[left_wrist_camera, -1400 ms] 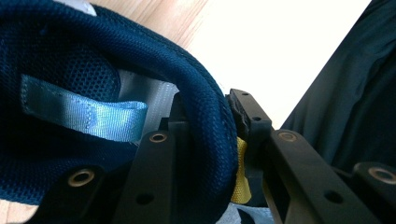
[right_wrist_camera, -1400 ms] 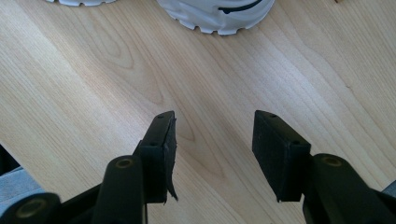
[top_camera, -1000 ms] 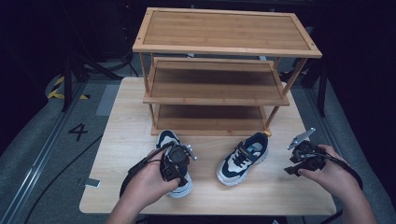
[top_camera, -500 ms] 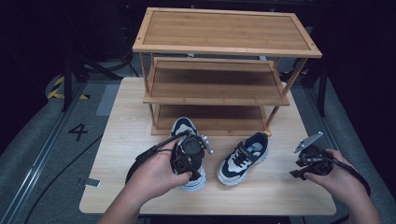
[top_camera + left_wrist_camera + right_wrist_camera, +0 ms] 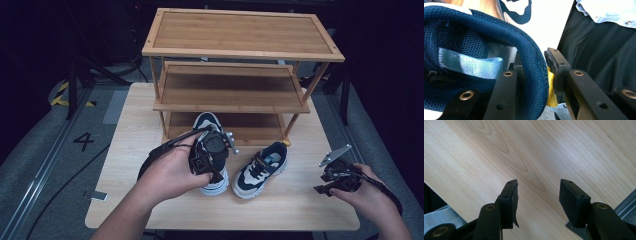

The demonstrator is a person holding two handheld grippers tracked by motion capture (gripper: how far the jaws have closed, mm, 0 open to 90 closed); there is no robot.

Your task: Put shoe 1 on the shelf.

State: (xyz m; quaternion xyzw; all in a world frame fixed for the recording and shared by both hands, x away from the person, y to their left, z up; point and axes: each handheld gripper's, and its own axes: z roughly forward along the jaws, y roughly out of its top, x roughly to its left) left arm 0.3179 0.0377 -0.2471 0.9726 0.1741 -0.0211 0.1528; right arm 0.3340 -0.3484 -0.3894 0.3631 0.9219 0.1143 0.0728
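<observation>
Left claw point(image 5: 212, 150) clamps the padded heel collar of a navy mesh sneaker point(image 5: 474, 50), lifting it clear toward the three-tier bamboo rack point(image 5: 235, 90); right claw point(image 5: 537, 195) hangs apart over the pale wooden surface point(image 5: 499, 150).

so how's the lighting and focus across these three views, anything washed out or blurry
High view: table lit evenly, surroundings nearly black, slightly soft. Left gripper view: the shoe collar is sharp, the background above is blown out white, and the jaws at the bottom are a little soft. Right gripper view: a pale glare patch on the wood, grain clear.
</observation>
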